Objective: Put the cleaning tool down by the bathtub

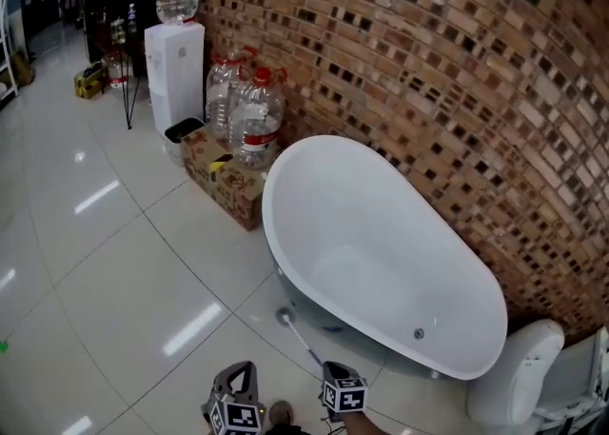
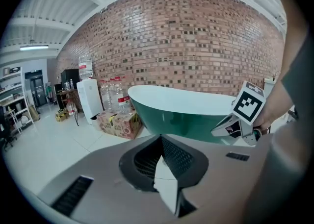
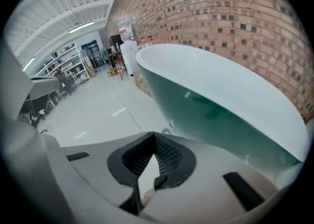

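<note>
Right tool (image 1: 335, 376) low, shut, facing bathtub (image 1: 381, 233)

The bathtub (image 1: 381, 243) is white inside and deep green outside. Behind it, the wall (image 1: 457, 62) is red-brown brick flecked with dark and cream bricks. The floor (image 1: 95, 262) is glossy white tile crossed by thin dark lines. The cleaning tool (image 1: 285, 318) is pale with a white round head. The bottles (image 1: 255, 119) are clear, with red caps and red-and-white labels, and the box (image 1: 233, 190) is brown. The left gripper (image 2: 162, 152) and right gripper (image 3: 153, 147) are grey with black ribbed jaws and black-and-white patterned cubes.
</note>
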